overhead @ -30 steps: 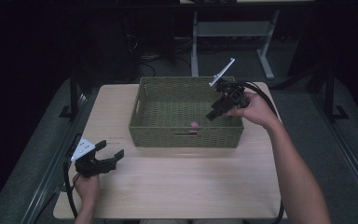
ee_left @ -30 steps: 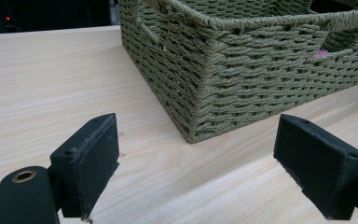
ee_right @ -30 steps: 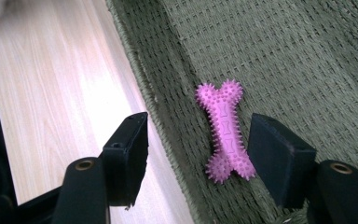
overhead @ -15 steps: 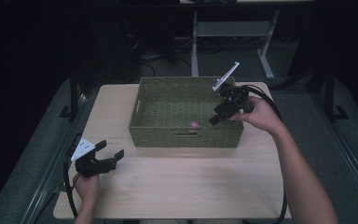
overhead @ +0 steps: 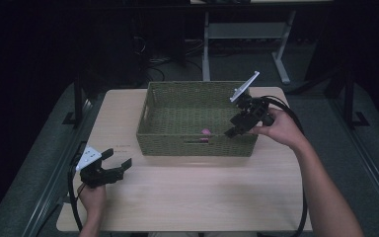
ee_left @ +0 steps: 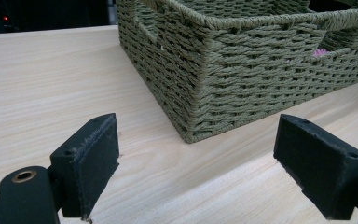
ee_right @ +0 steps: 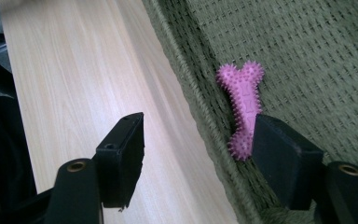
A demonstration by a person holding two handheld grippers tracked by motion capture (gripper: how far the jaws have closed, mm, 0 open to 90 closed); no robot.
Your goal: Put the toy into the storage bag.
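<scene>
My open right claw straddles the basket front wall at centre frame, nearer than my open left; the pink bone toy lies inside, lengthwise along that wall.

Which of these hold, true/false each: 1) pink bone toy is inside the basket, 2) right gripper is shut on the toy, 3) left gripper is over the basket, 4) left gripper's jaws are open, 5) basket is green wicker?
1) True: the pink bone toy lies on the floor of the basket, against its near wall.
2) False: the right gripper is open, its jaws apart straddling the basket's near wall; the toy lies free.
3) False: the left gripper sits low over the table, apart from the basket.
4) True.
5) True.
</scene>
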